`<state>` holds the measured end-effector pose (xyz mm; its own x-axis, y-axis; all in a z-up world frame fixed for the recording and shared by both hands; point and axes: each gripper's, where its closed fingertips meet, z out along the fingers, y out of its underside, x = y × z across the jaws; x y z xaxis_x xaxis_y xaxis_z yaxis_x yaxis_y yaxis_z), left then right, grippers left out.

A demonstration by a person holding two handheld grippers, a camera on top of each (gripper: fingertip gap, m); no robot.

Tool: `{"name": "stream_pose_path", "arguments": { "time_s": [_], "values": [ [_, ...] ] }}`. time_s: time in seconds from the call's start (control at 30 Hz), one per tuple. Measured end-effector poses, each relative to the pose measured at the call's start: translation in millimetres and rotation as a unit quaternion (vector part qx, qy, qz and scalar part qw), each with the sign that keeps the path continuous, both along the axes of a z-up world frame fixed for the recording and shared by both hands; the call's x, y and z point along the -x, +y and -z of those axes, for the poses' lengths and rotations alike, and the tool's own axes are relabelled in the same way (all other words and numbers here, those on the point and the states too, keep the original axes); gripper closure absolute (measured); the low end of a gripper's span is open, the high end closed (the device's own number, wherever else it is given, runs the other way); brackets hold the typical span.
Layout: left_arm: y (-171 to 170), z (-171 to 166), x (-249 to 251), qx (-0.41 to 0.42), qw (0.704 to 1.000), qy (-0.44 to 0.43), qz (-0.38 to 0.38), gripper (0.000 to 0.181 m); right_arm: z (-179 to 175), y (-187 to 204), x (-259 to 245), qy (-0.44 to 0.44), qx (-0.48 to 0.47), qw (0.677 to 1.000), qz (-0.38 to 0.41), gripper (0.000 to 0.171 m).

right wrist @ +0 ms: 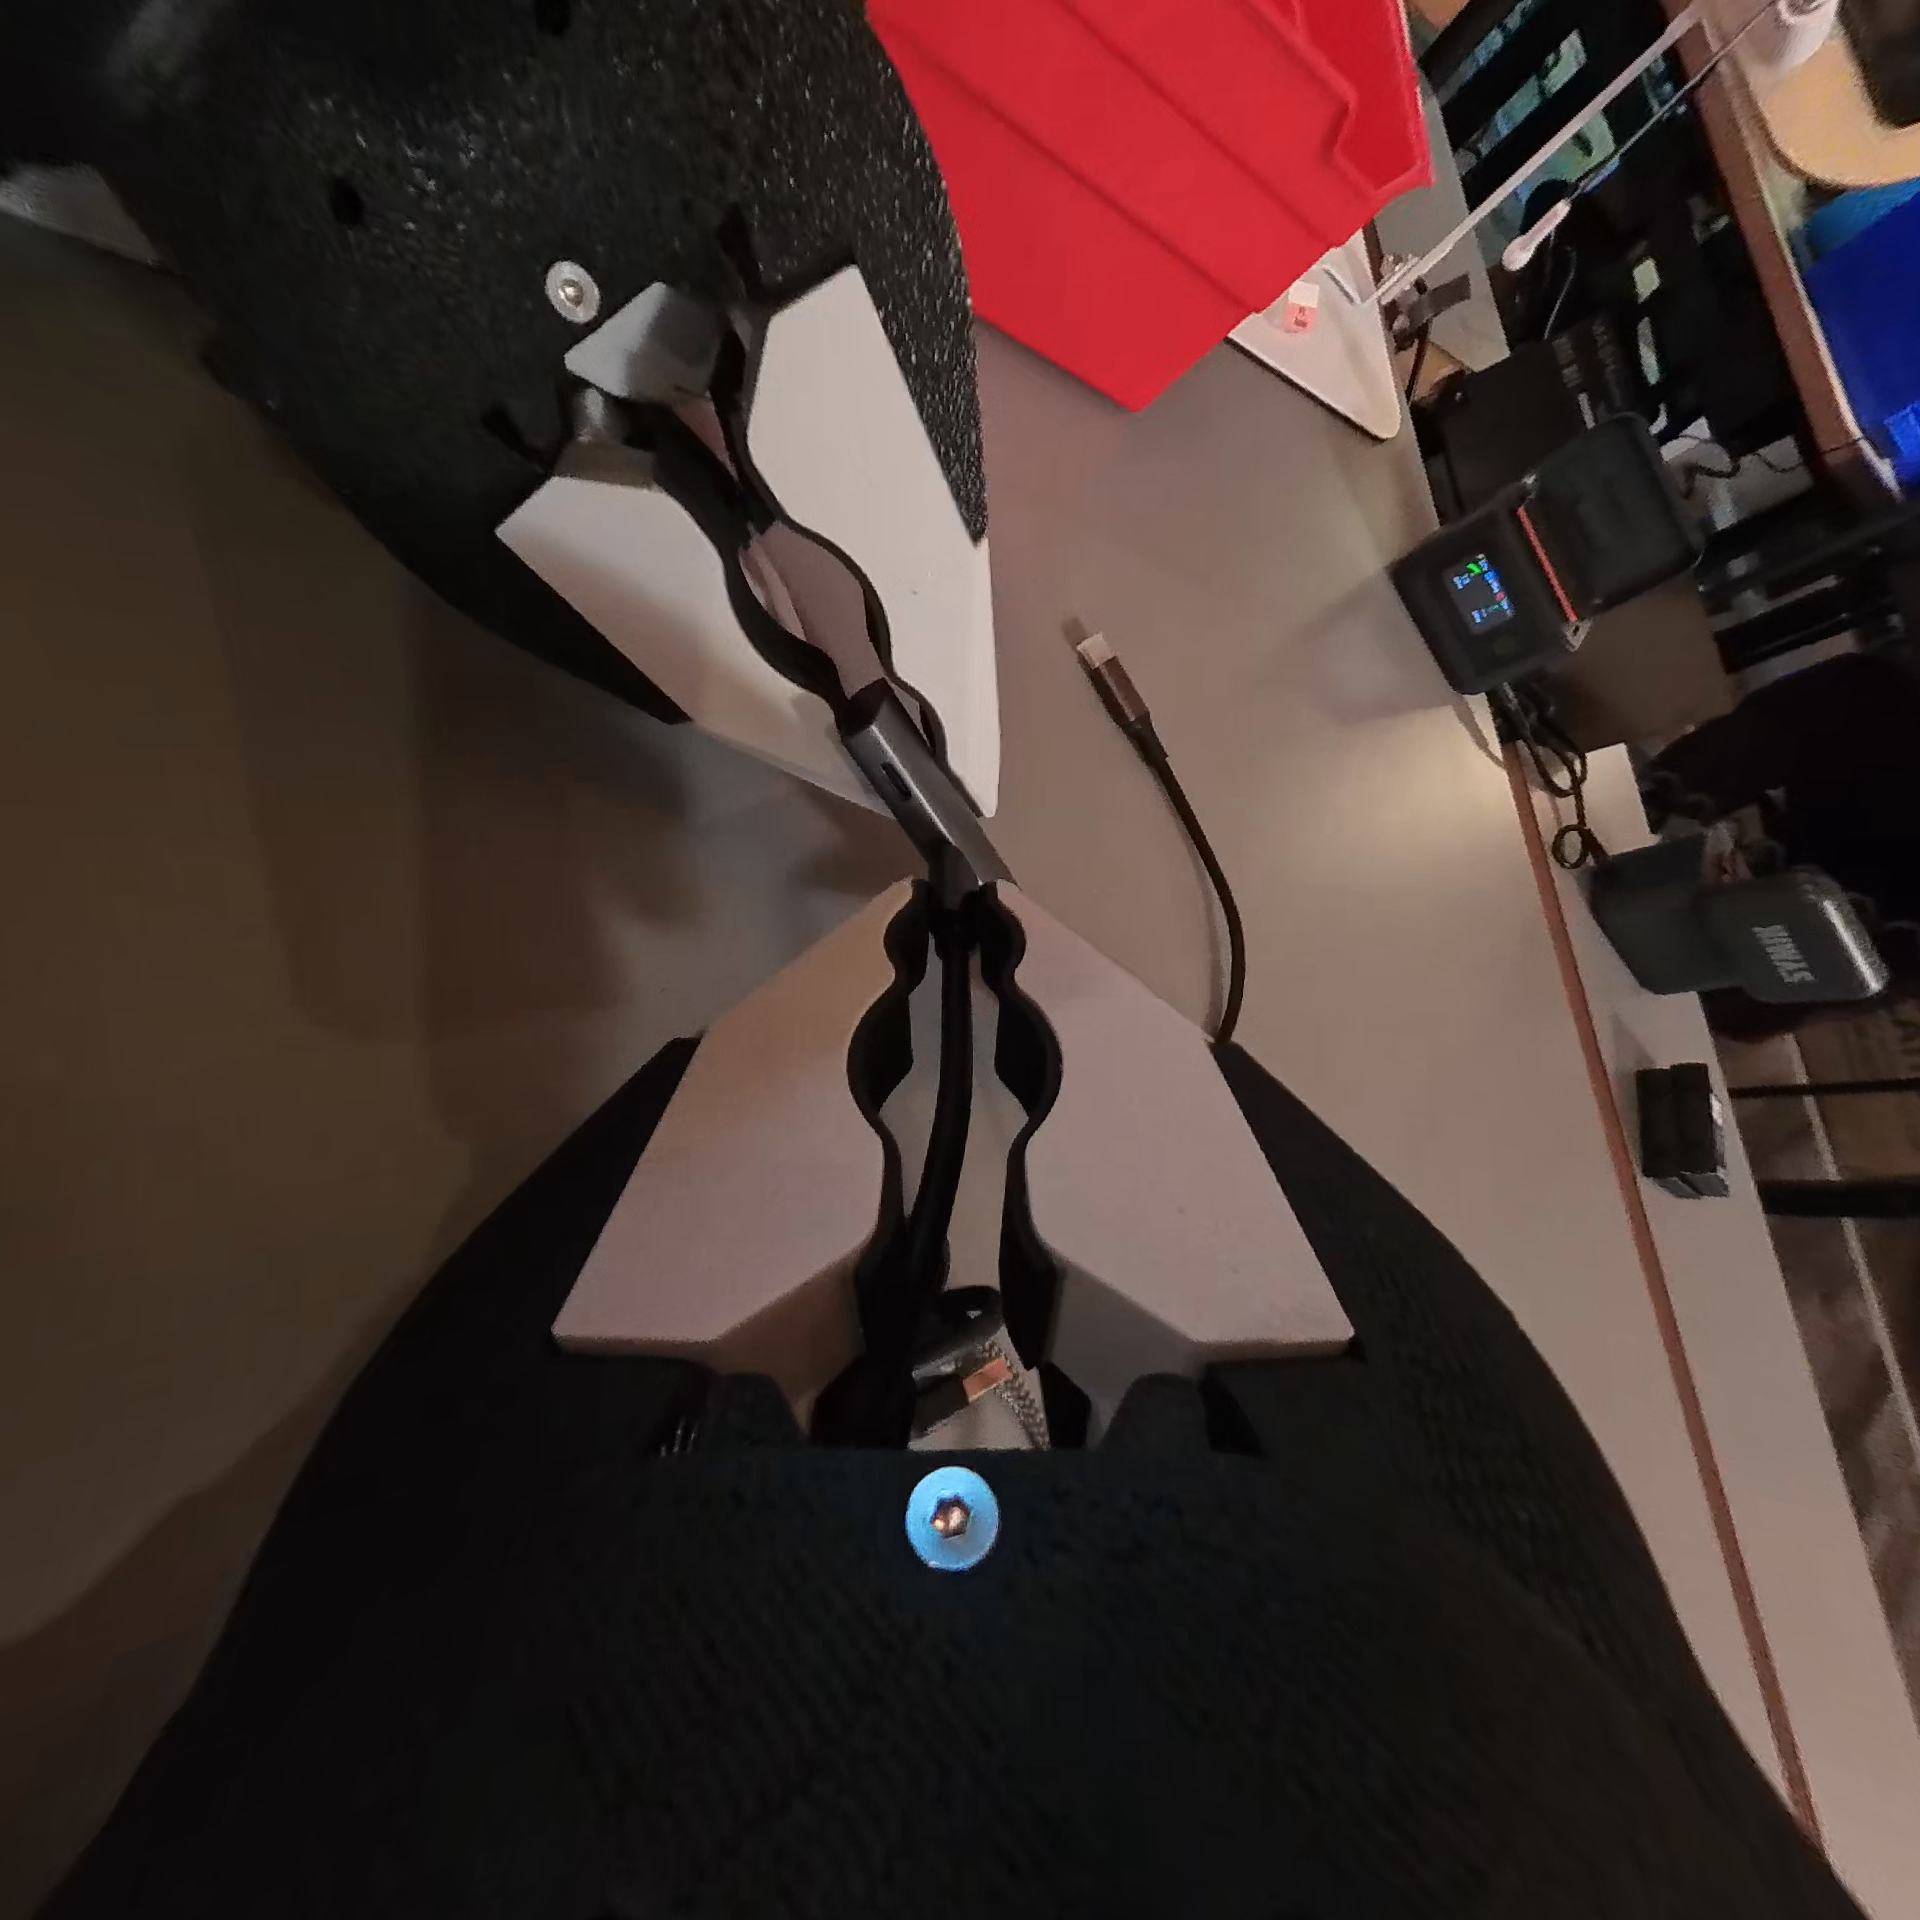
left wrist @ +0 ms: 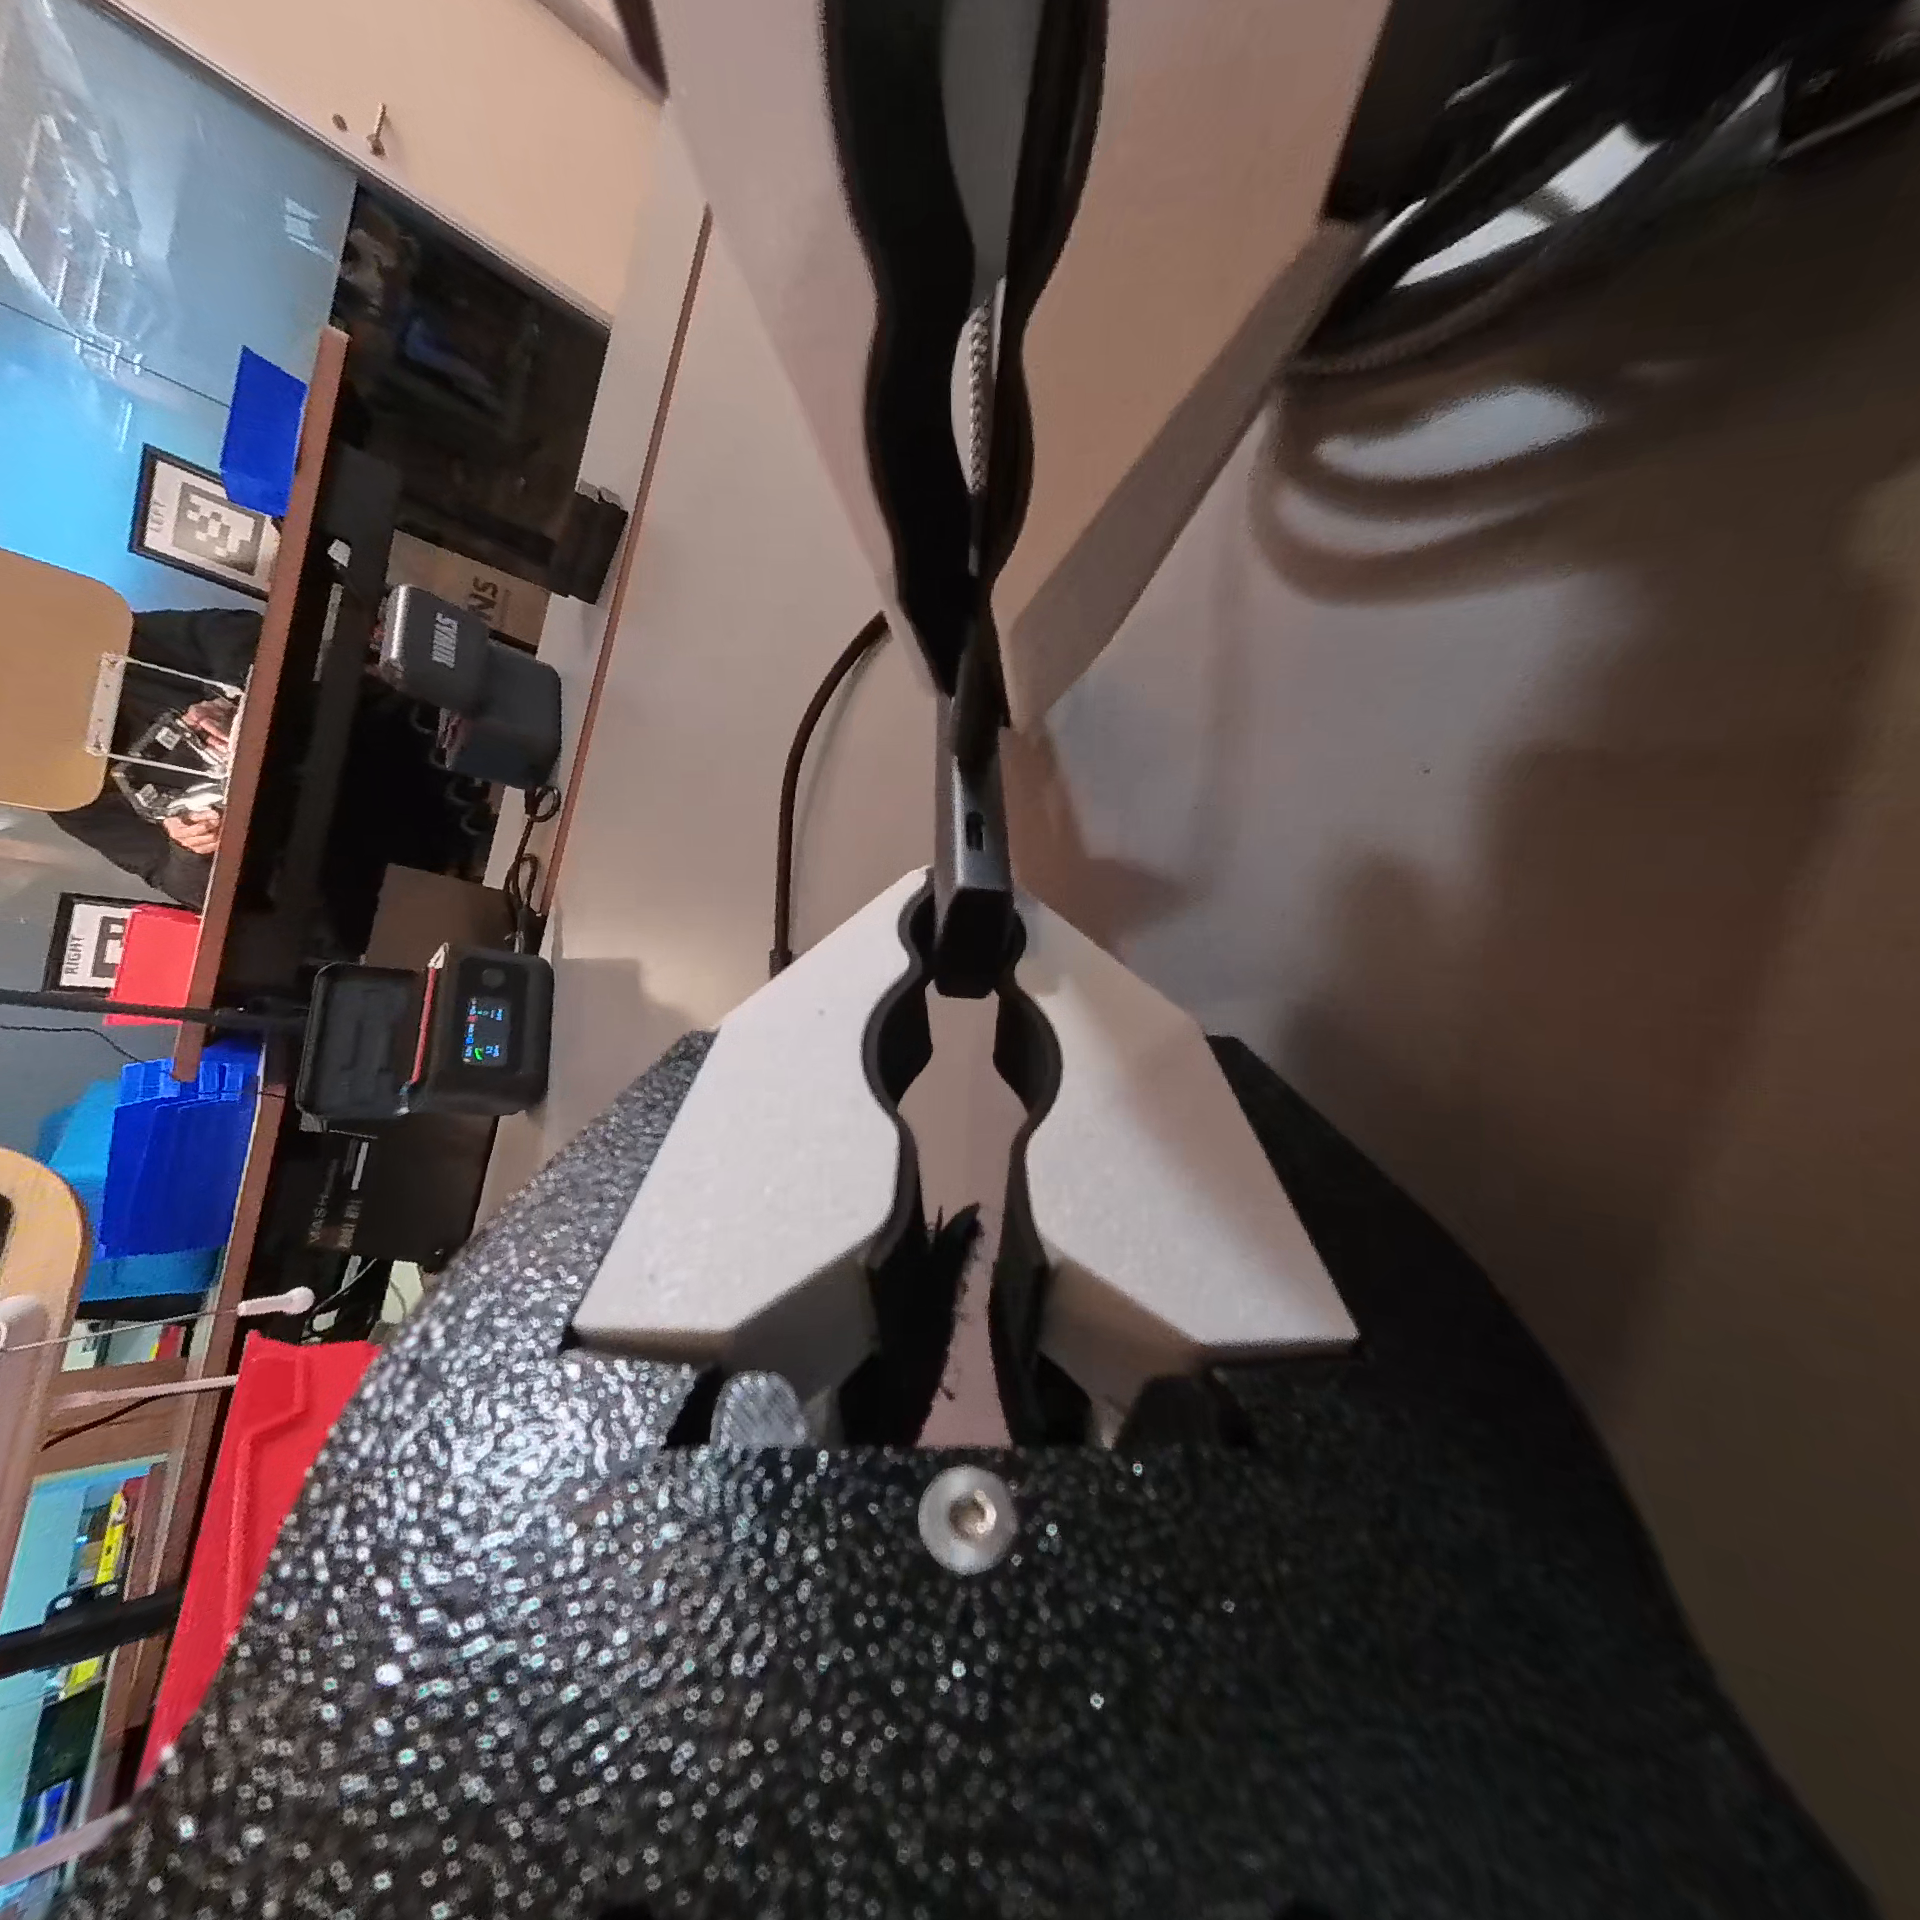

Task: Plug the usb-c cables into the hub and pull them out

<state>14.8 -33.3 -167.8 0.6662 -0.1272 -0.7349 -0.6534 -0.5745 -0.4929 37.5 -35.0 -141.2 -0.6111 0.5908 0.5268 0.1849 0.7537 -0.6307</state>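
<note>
My left gripper (left wrist: 971, 920) is shut on one end of a slim grey hub (left wrist: 971, 821), held above the pale table (left wrist: 675, 727). My right gripper (left wrist: 971, 675) meets it tip to tip from the far side. In the right wrist view my right gripper (right wrist: 951, 899) is shut on a black cable (right wrist: 940, 1101) where it joins the hub (right wrist: 899, 764); I cannot tell how deep it sits. The left gripper (right wrist: 925, 795) holds the hub there. A braided cable's plug (right wrist: 977, 1371) lies between my right fingers. A loose USB-C cable (right wrist: 1122, 696) lies on the table.
A red bin (right wrist: 1143, 156) stands close behind the left gripper. A small black device with a lit screen (right wrist: 1538, 582) and a black charger block (right wrist: 1766, 945) sit near the table's brown edge (right wrist: 1621, 1143). A person (left wrist: 177, 727) is beyond the table. Less than 4 cm separates the two grippers' tips.
</note>
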Motion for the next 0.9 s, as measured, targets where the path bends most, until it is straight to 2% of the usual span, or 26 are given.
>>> {"name": "stream_pose_path", "arguments": {
  "time_s": [0.03,0.1,0.17,0.2,0.33,0.4,0.47,0.6,0.7,0.77,0.9],
  "values": [
    [1,-2,1,-0.005,1.000,0.001,0.003,0.178,-2,0,0,0.009,0.000,1.000,-0.004,0.163],
    [3,-10,1,-0.030,0.999,-0.003,0.010,0.178,-8,0,-1,0.016,0.017,1.000,-0.008,0.159],
    [3,-22,2,-0.057,0.998,0.020,0.011,0.178,-18,2,-8,0.003,0.052,0.999,0.000,0.133],
    [2,-24,2,-0.062,0.998,0.030,0.014,0.178,-30,6,-10,0.018,0.073,0.997,0.011,0.128],
    [8,-33,-17,-0.094,0.994,-0.012,0.050,0.178,-69,19,-26,0.072,0.125,0.989,0.015,0.116],
    [11,-33,-22,-0.095,0.994,-0.024,0.057,0.177,-86,30,-25,0.115,0.135,0.983,0.035,0.107],
    [12,-32,-25,-0.088,0.994,0.004,0.067,0.177,-107,41,-21,0.193,0.142,0.969,0.062,0.105],
    [11,-29,-24,-0.074,0.994,0.035,0.065,0.177,-119,57,-11,0.255,0.096,0.955,0.121,0.079],
    [9,-40,-16,-0.116,0.991,-0.054,0.048,0.178,-141,48,-15,0.334,0.106,0.932,0.090,0.078],
    [5,-49,-8,-0.153,0.979,-0.132,0.035,0.180,-138,37,-17,0.318,0.128,0.938,0.057,0.078],
    [-15,-68,30,-0.233,0.946,-0.225,-0.019,0.181,-143,44,-22,0.290,0.179,0.939,0.048,0.085]
  ]
}}
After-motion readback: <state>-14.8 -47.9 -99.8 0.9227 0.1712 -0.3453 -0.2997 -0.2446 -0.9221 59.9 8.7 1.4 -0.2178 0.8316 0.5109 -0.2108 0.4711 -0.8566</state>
